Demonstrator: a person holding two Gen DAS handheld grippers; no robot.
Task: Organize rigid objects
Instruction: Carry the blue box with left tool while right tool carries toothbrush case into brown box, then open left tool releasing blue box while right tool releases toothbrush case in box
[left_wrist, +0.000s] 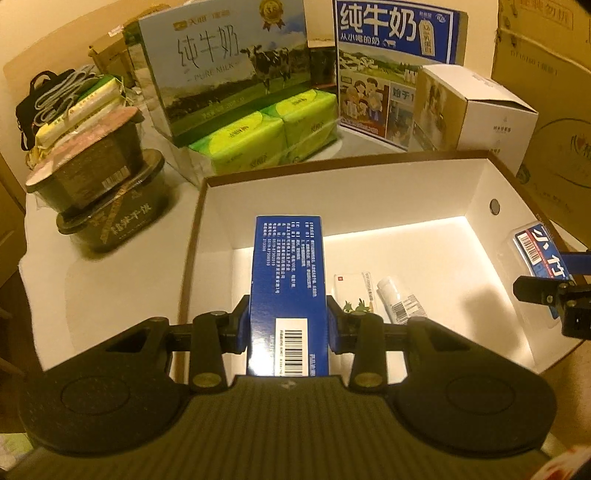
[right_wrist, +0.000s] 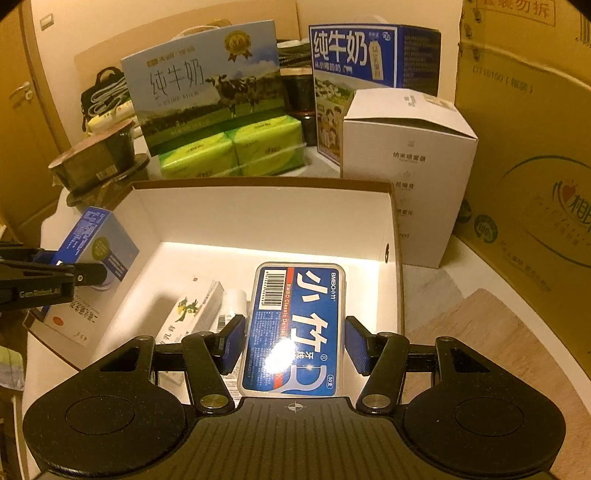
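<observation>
My left gripper (left_wrist: 288, 325) is shut on a blue medicine box (left_wrist: 287, 291) and holds it over the left part of an open white cardboard box (left_wrist: 332, 192). The blue box also shows in the right wrist view (right_wrist: 92, 273). My right gripper (right_wrist: 294, 343) holds a blue floss-pick case (right_wrist: 295, 328) between its pads over the right part of the white box (right_wrist: 258, 206). The case also shows in the left wrist view (left_wrist: 541, 254). On the box floor lie a small white carton with a green figure (right_wrist: 192, 314) and a white tube (right_wrist: 232, 301).
Behind the white box stand two milk cartons (left_wrist: 225, 74) (left_wrist: 391, 44), green tissue packs (left_wrist: 266, 136) and a white box with an open flap (right_wrist: 406, 155). Stacked dark food bowls (left_wrist: 99, 184) stand at left. A large brown carton (right_wrist: 528, 147) stands at right.
</observation>
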